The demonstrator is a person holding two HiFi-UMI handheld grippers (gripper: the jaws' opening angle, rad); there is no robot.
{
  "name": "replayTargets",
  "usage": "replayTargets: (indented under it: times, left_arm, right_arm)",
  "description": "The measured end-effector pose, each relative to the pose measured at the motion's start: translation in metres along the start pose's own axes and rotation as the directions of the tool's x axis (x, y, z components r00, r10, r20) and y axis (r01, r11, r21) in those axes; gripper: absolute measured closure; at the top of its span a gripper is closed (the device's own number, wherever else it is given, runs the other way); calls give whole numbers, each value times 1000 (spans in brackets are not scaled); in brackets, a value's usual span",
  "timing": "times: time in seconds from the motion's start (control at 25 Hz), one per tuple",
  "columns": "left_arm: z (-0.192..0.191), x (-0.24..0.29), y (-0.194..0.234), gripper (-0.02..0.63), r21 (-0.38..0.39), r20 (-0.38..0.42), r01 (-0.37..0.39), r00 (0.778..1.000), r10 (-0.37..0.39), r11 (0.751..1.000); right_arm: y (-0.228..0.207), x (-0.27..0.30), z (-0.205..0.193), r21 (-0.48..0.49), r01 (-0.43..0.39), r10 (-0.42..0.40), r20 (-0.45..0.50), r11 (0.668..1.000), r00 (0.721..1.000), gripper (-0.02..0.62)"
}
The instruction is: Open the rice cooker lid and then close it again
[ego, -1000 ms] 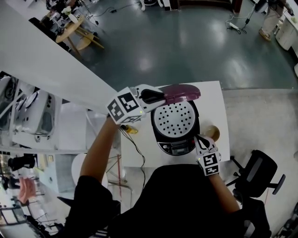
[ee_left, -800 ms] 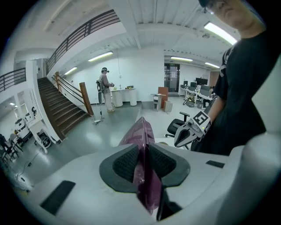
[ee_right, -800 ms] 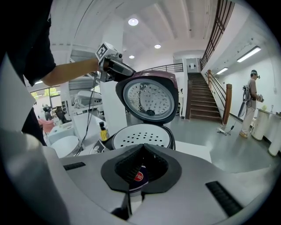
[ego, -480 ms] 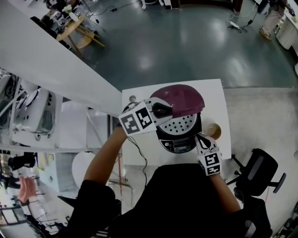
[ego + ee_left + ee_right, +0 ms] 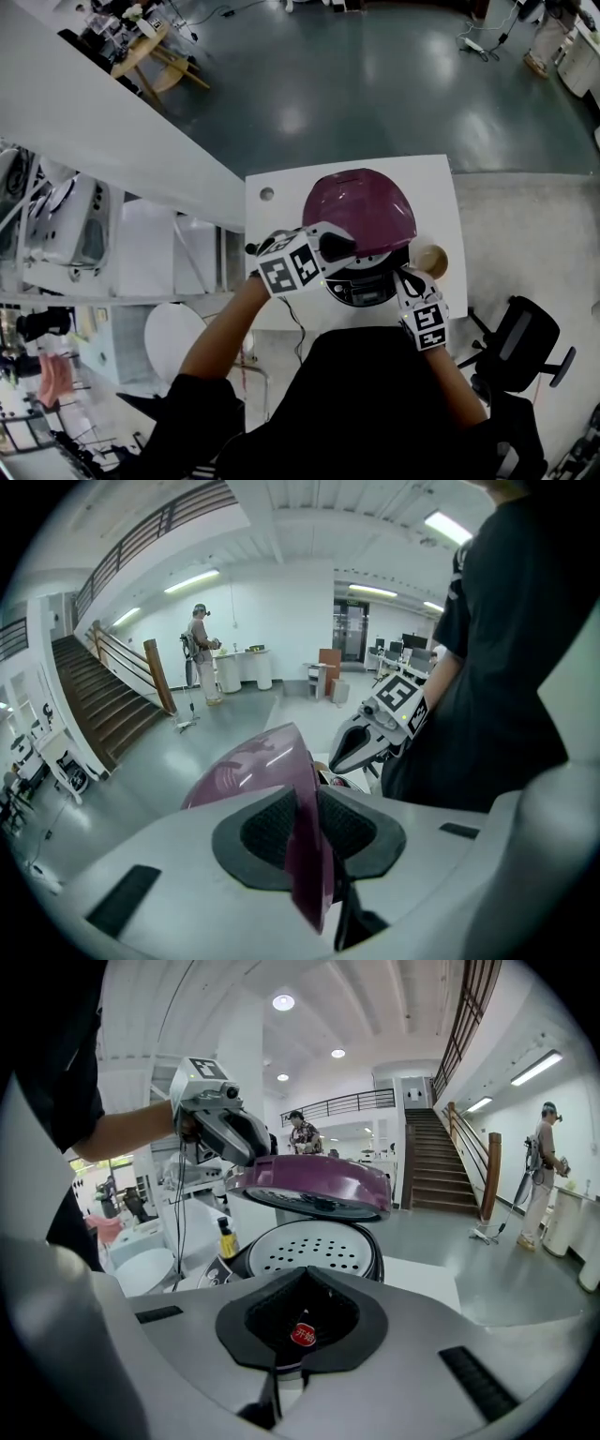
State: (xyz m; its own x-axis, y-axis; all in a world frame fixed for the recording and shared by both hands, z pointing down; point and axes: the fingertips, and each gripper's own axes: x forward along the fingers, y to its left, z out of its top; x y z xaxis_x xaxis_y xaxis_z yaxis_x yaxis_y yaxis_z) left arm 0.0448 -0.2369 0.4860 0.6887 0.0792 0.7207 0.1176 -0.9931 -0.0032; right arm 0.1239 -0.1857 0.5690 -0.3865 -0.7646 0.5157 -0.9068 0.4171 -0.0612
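Note:
The rice cooker [image 5: 366, 292] stands on a white table [image 5: 281, 211]. Its purple lid [image 5: 361, 211] hangs partly lowered over the pot; in the right gripper view the lid [image 5: 314, 1185] hovers a little above the perforated inner plate [image 5: 314, 1251]. My left gripper [image 5: 342, 248] is shut on the lid's front edge, and the lid rim [image 5: 305, 855] sits clamped between the pads in the left gripper view. My right gripper [image 5: 401, 277] is shut at the cooker's front right, its tips by the red button [image 5: 302, 1335].
A round wooden cup [image 5: 431, 261] stands right of the cooker. A small yellow bottle [image 5: 226, 1238] and a black cable [image 5: 281, 309] are on its left. An office chair [image 5: 520, 352] stands at the right. White shelving [image 5: 66, 234] is at the left.
The left gripper has swung the lid down and toward me from upright to nearly over the pot. The perforated plate is now covered in the head view. The right gripper has not moved.

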Motion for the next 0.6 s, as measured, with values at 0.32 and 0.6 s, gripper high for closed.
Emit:
replayTargets:
  times: [0.32, 0.6]
  left_arm:
    - [-17, 22, -22, 531, -40, -3, 30, 1000, -30, 999]
    - [-31, 38, -31, 534, -84, 23, 54, 998, -53, 995]
  right_arm:
    - [13, 3, -4, -46, -47, 46, -21, 998, 999, 595]
    - [9, 2, -7, -16, -42, 42, -27, 999, 999, 595]
